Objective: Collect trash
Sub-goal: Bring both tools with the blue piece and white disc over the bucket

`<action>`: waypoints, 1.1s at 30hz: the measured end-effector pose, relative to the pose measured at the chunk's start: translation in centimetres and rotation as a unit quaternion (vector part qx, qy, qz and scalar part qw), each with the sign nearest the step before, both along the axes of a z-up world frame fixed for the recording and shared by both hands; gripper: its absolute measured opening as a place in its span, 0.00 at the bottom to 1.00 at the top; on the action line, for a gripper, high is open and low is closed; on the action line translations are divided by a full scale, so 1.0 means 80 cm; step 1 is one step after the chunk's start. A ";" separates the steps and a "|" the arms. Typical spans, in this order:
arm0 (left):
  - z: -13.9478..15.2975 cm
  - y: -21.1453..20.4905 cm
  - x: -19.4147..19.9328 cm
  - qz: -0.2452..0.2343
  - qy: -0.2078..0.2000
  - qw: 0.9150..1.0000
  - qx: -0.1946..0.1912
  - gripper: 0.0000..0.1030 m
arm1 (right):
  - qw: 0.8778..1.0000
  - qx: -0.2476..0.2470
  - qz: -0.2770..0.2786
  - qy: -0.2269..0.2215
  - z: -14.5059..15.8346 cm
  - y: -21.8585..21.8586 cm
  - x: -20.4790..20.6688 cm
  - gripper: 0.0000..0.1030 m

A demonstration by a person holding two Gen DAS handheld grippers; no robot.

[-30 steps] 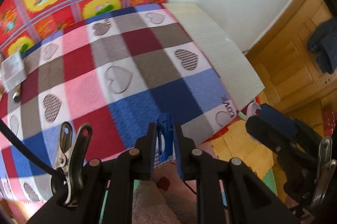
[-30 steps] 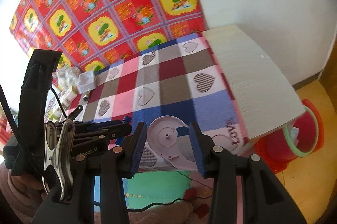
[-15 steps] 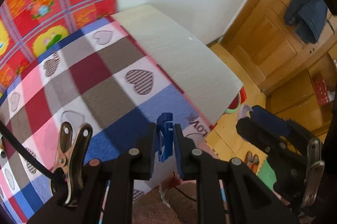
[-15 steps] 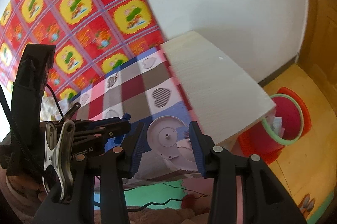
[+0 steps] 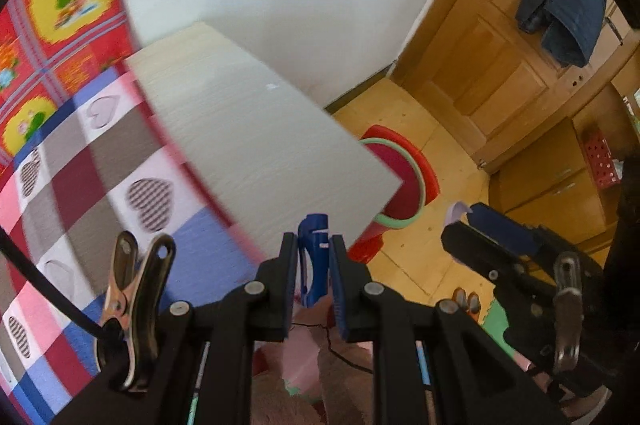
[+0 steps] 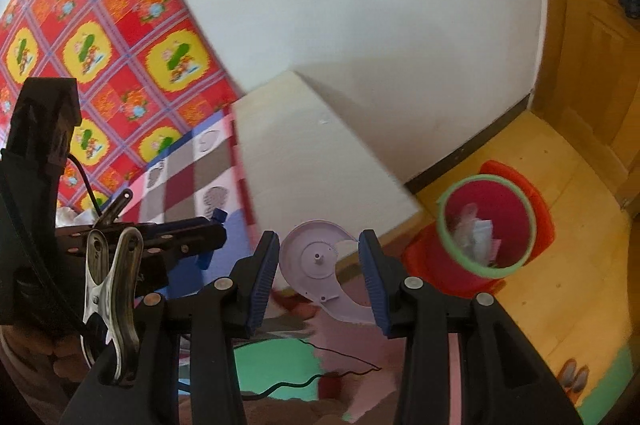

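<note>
My left gripper (image 5: pixel 314 249) is shut on a small blue plastic piece (image 5: pixel 313 257) that stands upright between its pads, held over the near edge of the table. My right gripper (image 6: pixel 318 257) is shut on a flat lilac plastic tape-dispenser shell (image 6: pixel 320 265) with a round hub. Down on the floor to the right stands a red bin with a green rim (image 6: pixel 486 225), with paper scraps inside; in the left wrist view the red bin (image 5: pixel 400 181) is half hidden behind the table corner. The right gripper (image 5: pixel 496 237) shows at the right of the left wrist view.
A bare white tabletop (image 5: pixel 256 141) runs beside a checked heart-pattern cloth (image 5: pixel 100 177). A red and yellow patterned sheet (image 6: pixel 100 37) covers the wall. A wooden door (image 5: pixel 492 65) with dark clothing (image 5: pixel 564 9) hung on it stands at the right. Foam mats (image 6: pixel 280 361) cover the floor.
Both grippers have swung right, from over the checked cloth toward the table's bare end. The red bin has come into fuller view. Both grips are unchanged.
</note>
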State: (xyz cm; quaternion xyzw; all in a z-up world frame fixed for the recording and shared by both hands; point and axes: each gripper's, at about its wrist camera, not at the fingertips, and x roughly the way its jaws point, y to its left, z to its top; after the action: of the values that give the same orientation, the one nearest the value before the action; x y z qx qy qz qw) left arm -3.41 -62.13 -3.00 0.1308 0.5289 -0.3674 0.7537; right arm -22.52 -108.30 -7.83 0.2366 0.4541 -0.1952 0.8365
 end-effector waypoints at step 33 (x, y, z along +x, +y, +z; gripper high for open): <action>-0.136 -0.352 -0.039 -0.060 0.039 0.997 0.006 0.16 | 0.994 0.031 -0.057 0.086 -0.162 -0.313 -0.123 0.41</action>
State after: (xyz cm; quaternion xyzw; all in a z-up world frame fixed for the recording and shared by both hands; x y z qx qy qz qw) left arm -6.53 -90.28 -13.87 0.1521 0.5517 -0.4135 0.7082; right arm -32.32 -133.37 -20.78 0.2706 0.5159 -0.2480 0.7740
